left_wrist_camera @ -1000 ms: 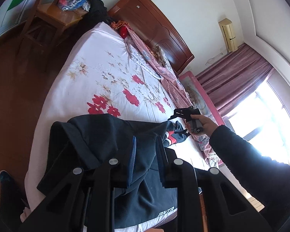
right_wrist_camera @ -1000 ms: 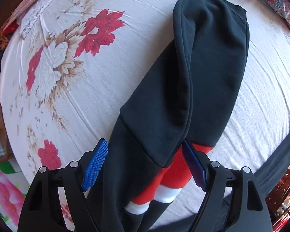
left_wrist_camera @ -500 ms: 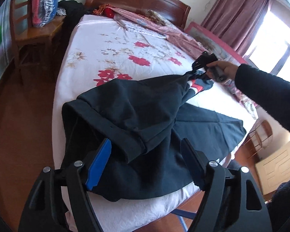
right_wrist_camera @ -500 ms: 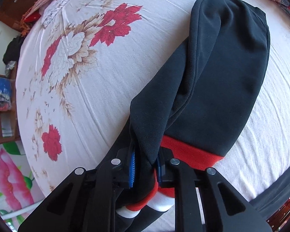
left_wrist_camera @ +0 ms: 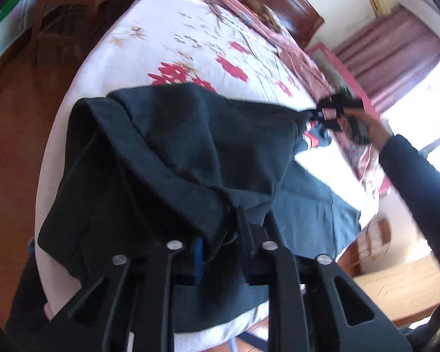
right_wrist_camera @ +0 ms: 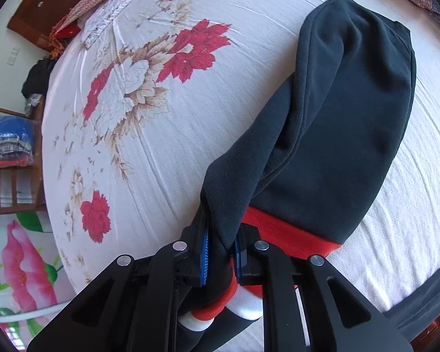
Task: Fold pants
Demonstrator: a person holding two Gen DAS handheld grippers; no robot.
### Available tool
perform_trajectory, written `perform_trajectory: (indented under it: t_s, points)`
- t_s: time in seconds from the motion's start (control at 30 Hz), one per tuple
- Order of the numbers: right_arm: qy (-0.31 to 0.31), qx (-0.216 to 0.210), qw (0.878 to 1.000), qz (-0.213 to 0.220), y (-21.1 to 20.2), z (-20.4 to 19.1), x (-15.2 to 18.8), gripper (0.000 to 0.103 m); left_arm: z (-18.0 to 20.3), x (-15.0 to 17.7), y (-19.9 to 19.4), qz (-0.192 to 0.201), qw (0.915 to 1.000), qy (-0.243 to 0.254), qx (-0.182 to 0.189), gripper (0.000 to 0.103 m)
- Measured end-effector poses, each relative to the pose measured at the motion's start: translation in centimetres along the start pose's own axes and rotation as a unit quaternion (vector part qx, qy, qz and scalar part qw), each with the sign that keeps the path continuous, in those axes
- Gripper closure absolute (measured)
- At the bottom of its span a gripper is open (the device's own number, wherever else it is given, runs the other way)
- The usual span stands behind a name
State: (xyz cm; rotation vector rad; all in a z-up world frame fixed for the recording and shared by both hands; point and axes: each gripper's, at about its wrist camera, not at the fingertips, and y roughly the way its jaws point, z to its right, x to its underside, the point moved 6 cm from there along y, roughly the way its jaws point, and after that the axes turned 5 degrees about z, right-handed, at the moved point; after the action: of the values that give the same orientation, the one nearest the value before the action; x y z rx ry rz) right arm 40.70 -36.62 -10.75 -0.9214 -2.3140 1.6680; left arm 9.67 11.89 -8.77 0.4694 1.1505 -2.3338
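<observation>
Dark pants (left_wrist_camera: 196, 146) with a red and white stripe lie across a bed (left_wrist_camera: 149, 44) covered in a white sheet with red flowers. The left tool (left_wrist_camera: 220, 252) is clamped on bunched fabric at the waistband end. The right tool (right_wrist_camera: 221, 252) pinches the cloth at the leg end, near the red band.

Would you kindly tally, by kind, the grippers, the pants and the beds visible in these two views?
Grippers: 2, the left gripper and the right gripper, each shut on the pants
Pants: 1
Beds: 1, the bed with a floral sheet
Total: 4
</observation>
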Motion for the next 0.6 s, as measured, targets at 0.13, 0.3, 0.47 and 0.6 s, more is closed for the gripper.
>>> perform_trajectory:
  t_s: [0.13, 0.3, 0.47, 0.6]
  points:
    - [0.008, -0.047, 0.999, 0.024, -2.9, 0.1, -0.3, 0.093, -0.9, -2.8, -0.6, 0.042, 0.9989, -0.014, -0.011, 0.094]
    - [0.005, -0.108, 0.992, 0.059, -8.9, 1.0, 0.9, 0.093, -0.8, -9.0, -5.1, 0.11, 0.9936, 0.022, -0.011, 0.094]
    - [-0.008, -0.174, 0.98, 0.095, -15.4, 2.3, 5.4, 0.093, -1.1, -13.5, -8.9, 0.149, 0.9881, 0.032, 0.022, 0.094]
    - [-0.017, -0.212, 0.969, 0.122, -19.0, 4.2, 11.0, 0.093, -1.5, -13.4, -10.7, 0.162, 0.985, 0.044, 0.039, 0.094]
